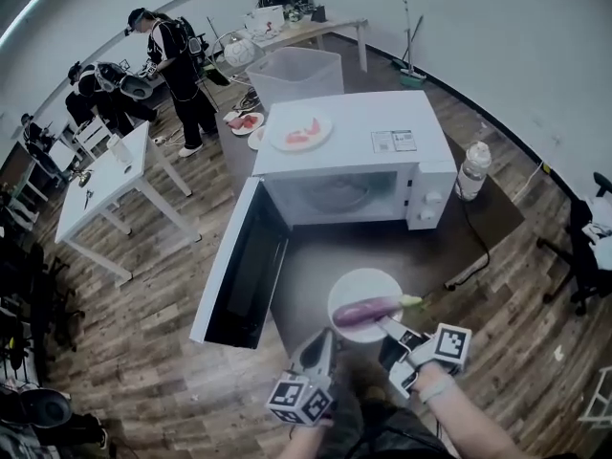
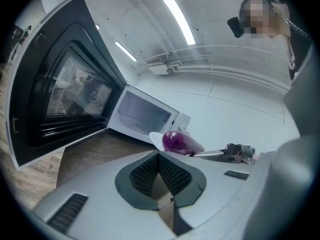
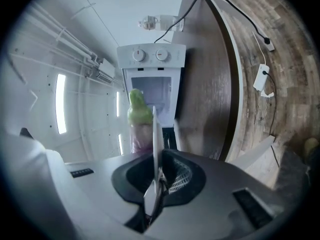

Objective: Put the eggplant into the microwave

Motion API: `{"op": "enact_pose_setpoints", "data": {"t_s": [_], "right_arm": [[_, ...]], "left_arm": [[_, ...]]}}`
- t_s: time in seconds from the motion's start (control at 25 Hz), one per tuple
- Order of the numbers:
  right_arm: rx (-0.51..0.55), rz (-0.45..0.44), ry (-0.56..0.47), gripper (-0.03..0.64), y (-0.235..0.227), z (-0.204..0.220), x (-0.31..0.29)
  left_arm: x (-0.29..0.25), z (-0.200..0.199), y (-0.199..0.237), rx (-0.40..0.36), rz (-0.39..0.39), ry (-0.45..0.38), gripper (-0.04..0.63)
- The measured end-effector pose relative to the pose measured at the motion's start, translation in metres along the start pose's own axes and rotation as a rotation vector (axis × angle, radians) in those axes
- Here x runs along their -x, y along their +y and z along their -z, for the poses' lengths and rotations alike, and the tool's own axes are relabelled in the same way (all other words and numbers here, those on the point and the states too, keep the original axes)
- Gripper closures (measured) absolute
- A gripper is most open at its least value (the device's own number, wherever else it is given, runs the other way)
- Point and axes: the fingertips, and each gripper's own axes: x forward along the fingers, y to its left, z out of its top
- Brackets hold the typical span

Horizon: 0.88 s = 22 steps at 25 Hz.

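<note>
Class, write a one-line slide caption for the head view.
The right gripper holds a plate bearing an eggplant before the open microwave.

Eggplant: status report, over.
Right claw clamped on plate rim, eggplant lying on plate. Left claw shut, empty. Microwave door wide open, nothing blocking the way in.

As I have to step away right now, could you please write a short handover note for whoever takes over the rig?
Left gripper: shut, holding nothing, beside the plate.
Right gripper: shut on the rim of the white plate, which carries the eggplant.
Microwave: its door is wide open and the cavity faces the plate.
Done: door open, plate gripped.
Left: carry the plate with the eggplant into the microwave and release it.
</note>
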Motion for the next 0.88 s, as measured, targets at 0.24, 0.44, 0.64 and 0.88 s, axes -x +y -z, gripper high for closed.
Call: {"op": "enact_pose_setpoints", "data": {"t_s": [0.24,0.44,0.64,0.88], "right_arm": [[-0.006,-0.017,-0.01,0.598,-0.006,-0.021,-0.035],[-0.009,-0.022,-0.035,0.598,-0.011,-0.041,-0.061],[-0.001,-0.024,-0.078,0.597,-0.014,-0.066,-0.084],[0.001,-0.019,-0.108,0.597,-0.012,-0.088,-0.112]], "left_arm": [[-0.02,-0.006,0.013,-0.042,-0.003,-0.012,0.595],[-0.041,-0.01,0.027,-0.038,0.009,-0.033,0.595],[-0.058,-0.005,0.039,-0.035,0.03,-0.006,0.595],[-0.077,-0.003,0.041,-0.074,0.075,0.017,0.595]]}}
